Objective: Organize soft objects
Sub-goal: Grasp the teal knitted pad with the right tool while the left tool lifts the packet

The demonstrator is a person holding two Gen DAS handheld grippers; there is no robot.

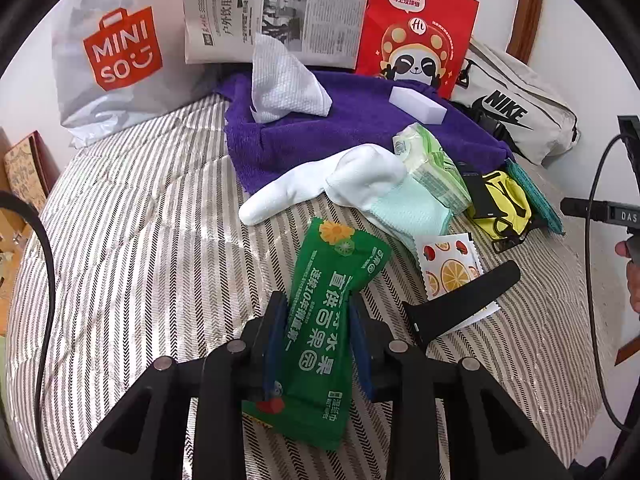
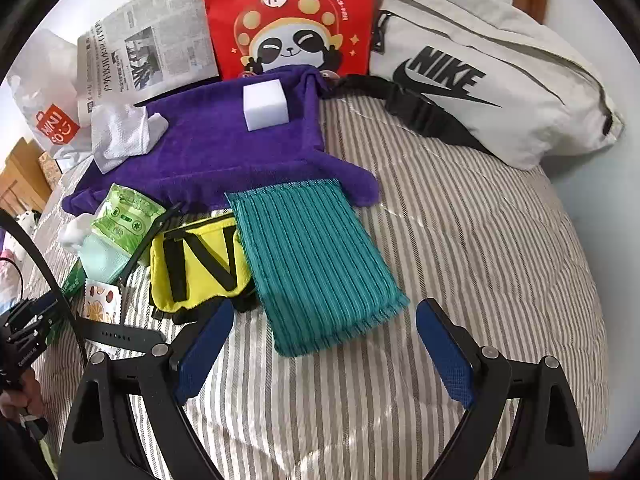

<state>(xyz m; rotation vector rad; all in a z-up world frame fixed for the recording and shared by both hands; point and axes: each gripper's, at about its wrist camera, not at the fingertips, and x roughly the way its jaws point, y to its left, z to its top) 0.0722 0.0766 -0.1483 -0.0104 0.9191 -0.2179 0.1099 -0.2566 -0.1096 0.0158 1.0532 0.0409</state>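
Now | left tool (image 1: 316, 308) clamps green wipes pack (image 1: 324, 336) | right tool (image 2: 320, 340) agape

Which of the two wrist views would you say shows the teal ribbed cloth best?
The right wrist view: the teal ribbed cloth lies flat and whole just ahead of the open right gripper. In the left wrist view only its narrow edge shows, behind the yellow pouch.

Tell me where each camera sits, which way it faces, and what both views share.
Left wrist: on the left gripper, facing along the bed; its fingers clamp a green wipes pack; the right gripper's handle at far right.
Right wrist: on the right gripper, open, above a teal cloth; the left gripper at far left.
Shared: purple towel, red bag, Nike bag.
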